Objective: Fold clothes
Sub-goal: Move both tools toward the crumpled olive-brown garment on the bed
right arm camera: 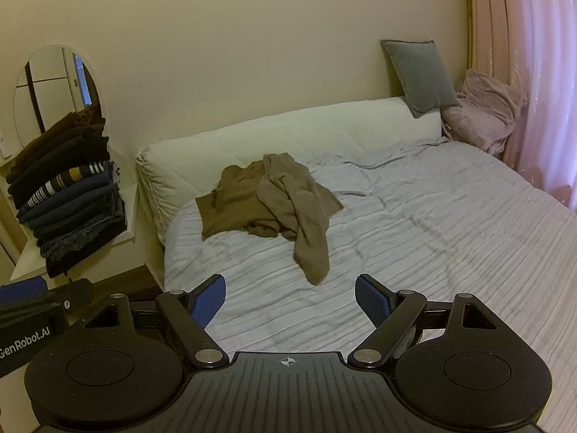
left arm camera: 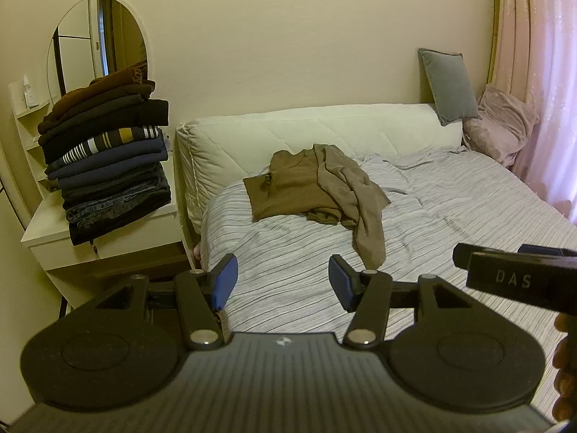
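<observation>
far left: an oval mirror (left arm camera: 97,43) is mounted on the cream wall above a white dresser (left arm camera: 108,238). a tall stack of folded clothes (left arm camera: 108,158), mostly dark with one striped piece, is piled on the dresser top. next, a white padded headboard (left arm camera: 306,133) is set against the wall. the bed (left arm camera: 450,209) is covered by a striped grey sheet, lightly wrinkled. a brown garment (left arm camera: 317,184) is crumpled near the headboard, one sleeve trailing toward the grippers. a grey cushion (left arm camera: 449,84) is propped upright at the headboard's right end, with a pink blanket (left arm camera: 501,126) bunched beside it and pink curtains (left arm camera: 541,72) at the right edge. left gripper (left arm camera: 283,281) and right gripper (right arm camera: 290,301) are held above the sheet, both spread wide, nothing grasped.
</observation>
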A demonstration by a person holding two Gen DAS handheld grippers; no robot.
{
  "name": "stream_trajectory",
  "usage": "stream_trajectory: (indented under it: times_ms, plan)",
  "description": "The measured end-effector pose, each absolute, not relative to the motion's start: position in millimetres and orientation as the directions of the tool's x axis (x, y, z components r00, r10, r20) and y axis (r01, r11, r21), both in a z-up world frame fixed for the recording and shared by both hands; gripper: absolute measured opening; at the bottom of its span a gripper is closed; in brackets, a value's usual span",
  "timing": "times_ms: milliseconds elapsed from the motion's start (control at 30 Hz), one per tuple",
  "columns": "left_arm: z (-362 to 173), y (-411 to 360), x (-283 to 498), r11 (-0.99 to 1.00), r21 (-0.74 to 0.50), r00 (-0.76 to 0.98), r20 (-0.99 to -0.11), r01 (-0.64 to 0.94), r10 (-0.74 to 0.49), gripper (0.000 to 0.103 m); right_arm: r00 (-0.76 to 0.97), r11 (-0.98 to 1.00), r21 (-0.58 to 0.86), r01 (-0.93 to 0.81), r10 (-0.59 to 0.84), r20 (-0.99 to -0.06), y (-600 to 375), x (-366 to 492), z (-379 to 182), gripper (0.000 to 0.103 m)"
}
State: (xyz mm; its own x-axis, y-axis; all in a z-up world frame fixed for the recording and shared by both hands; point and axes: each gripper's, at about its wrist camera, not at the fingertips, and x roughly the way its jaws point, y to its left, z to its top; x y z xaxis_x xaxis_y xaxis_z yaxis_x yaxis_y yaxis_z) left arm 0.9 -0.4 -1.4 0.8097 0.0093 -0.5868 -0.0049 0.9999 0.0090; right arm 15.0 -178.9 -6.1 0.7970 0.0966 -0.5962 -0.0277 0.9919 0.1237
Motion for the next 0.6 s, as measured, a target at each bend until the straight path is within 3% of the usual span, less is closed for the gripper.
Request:
stream_trajectory:
  times_ms: [600]
  plan:
    - [4, 3, 6, 0.999, 0.032, 0.821, -0.571, 0.019, 0.002, 0.052, 0.814, 0.99, 0.142, -0.016, 0.095, -0.573, -184, 19, 5, 0.082]
